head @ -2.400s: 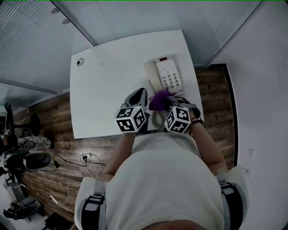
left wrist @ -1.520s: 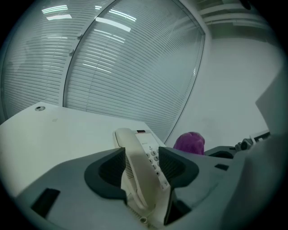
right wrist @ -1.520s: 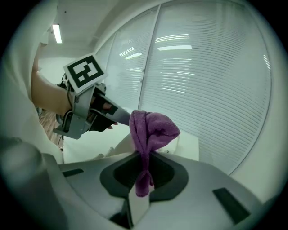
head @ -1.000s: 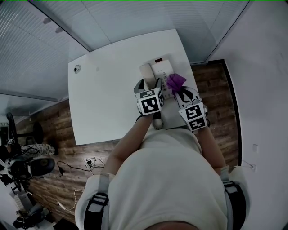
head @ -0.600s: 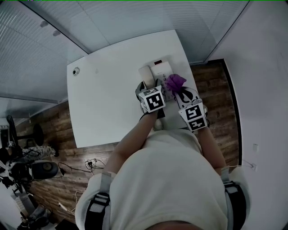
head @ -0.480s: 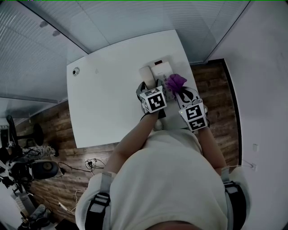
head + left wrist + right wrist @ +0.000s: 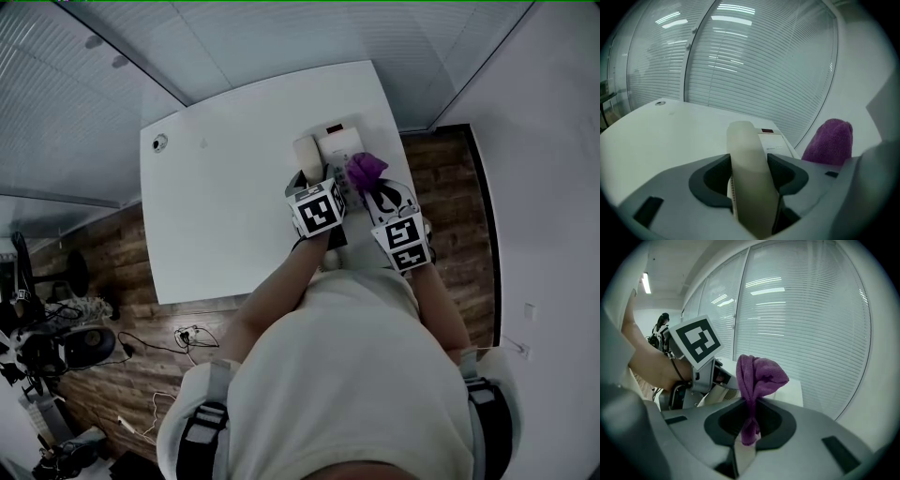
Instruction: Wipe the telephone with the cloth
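Note:
A white telephone [image 7: 339, 144] sits at the far right of the white table [image 7: 225, 197], its base [image 7: 777, 140] showing a small red display. Its handset [image 7: 307, 150] lies on the base's left side. My left gripper [image 7: 315, 180] straddles that handset [image 7: 747, 168]; its jaws are closing with the handset between them, and thin gaps still show beside the pads. To its right my right gripper [image 7: 377, 190] is shut on a purple cloth [image 7: 366, 170], which stands bunched above the jaws [image 7: 757, 376] over the keypad side. The cloth [image 7: 830, 142] also shows in the left gripper view.
A small round grommet [image 7: 159, 142] sits in the table's far left corner. Glass walls with blinds [image 7: 759, 61] close the far side. The table's right edge borders a wood floor [image 7: 450, 197]. Cables [image 7: 183, 337] lie on the floor at the left.
Both grippers have moved from the table's near edge forward onto the telephone. Over the last second the left gripper has settled over the handset; the right one with the cloth has barely shifted.

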Demonstrator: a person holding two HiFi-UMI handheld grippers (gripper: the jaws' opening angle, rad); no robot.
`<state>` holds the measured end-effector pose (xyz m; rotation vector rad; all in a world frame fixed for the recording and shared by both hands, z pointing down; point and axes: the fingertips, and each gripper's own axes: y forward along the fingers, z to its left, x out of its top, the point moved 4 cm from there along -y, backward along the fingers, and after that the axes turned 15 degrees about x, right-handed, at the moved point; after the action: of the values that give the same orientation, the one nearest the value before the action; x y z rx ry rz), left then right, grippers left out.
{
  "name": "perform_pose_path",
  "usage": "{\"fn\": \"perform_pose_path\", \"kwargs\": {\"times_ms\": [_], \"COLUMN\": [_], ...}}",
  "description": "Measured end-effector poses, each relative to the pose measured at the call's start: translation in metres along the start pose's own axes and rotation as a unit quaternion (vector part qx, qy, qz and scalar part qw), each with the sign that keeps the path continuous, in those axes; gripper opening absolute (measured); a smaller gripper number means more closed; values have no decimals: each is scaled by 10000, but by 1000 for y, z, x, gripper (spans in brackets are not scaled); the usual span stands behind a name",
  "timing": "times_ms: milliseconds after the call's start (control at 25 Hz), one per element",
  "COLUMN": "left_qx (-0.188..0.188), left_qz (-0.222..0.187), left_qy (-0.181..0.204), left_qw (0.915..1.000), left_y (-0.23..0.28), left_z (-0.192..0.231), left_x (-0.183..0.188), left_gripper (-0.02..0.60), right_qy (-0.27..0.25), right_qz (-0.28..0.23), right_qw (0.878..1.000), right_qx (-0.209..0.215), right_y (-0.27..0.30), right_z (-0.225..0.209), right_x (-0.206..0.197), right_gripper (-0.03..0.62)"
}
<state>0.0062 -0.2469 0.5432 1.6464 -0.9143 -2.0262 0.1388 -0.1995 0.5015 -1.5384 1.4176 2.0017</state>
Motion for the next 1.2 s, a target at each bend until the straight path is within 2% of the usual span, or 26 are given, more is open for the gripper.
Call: {"fn": "perform_pose_path", "kwargs": {"times_ms": [400,760,880,1040,1200], "left_qx": [-933,-1955,-2275,-2923,-3381], "left_qz": [138,87,5,-40,-208], "left_qy": [-373,-1241,-1579,-2080,-2278], "left_qw": [9948,9728,9609,9334,9129], "left_y": [-10,-33,-45,-65,-77], "left_z": [9,28,36,39,47], "left_x": [1,10,17,22,29], "left_gripper": [241,232,230,230,230], "right_qy": [-95,-267,-325,-443,-612], "right_qz": [-42,36,116,186,264], "right_qw": [9999,9996,9994,9987,9975], "right_qx": [28,52,100,157,252], "right_y": [4,15,21,25,36], "right_z": [1,-3,-5,-6,-6], "right_x": [6,19,25,35,47], "right_gripper": [46,46,46,46,46]}}
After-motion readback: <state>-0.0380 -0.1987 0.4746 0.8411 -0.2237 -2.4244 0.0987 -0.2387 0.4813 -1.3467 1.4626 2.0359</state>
